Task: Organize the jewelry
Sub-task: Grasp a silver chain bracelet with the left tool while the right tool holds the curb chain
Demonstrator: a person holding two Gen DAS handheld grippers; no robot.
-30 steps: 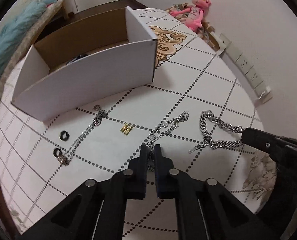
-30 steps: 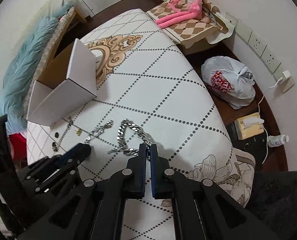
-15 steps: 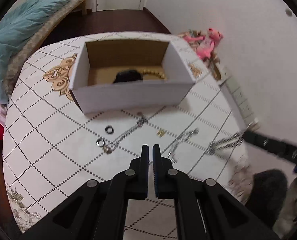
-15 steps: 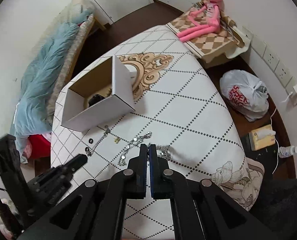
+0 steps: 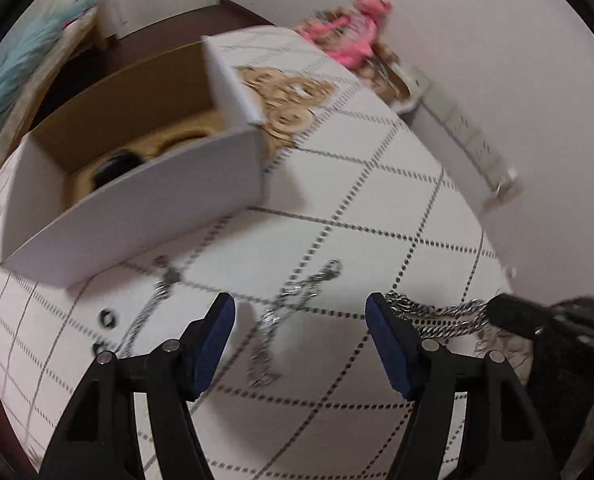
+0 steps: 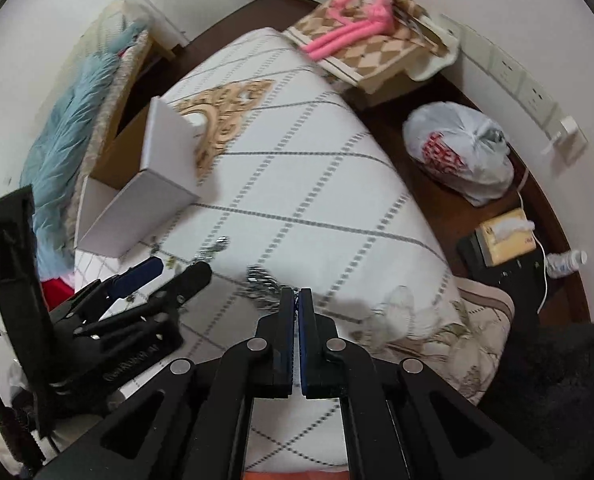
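Note:
A thick silver chain (image 5: 441,316) hangs from my right gripper (image 6: 297,298), which is shut on it; it also shows in the right wrist view (image 6: 263,280). My left gripper (image 5: 299,316) is open and empty above a thin silver bracelet (image 5: 293,304) lying on the white tablecloth (image 5: 369,208). Another thin chain (image 5: 153,304) and two small black rings (image 5: 108,318) lie to the left. An open cardboard box (image 5: 137,204) stands behind them, with a black item (image 5: 115,168) and a gold-coloured piece inside.
The round table's edge (image 6: 425,216) drops off to the right. Beside it on the floor are a white plastic bag (image 6: 457,152), a tissue box (image 6: 505,236) and a pink plush toy (image 6: 353,4). A teal fluffy blanket (image 6: 69,132) lies at the left.
My left gripper has opened wide and come down close over the thin bracelet. My right gripper stays shut on the thick chain and has lifted it off the cloth.

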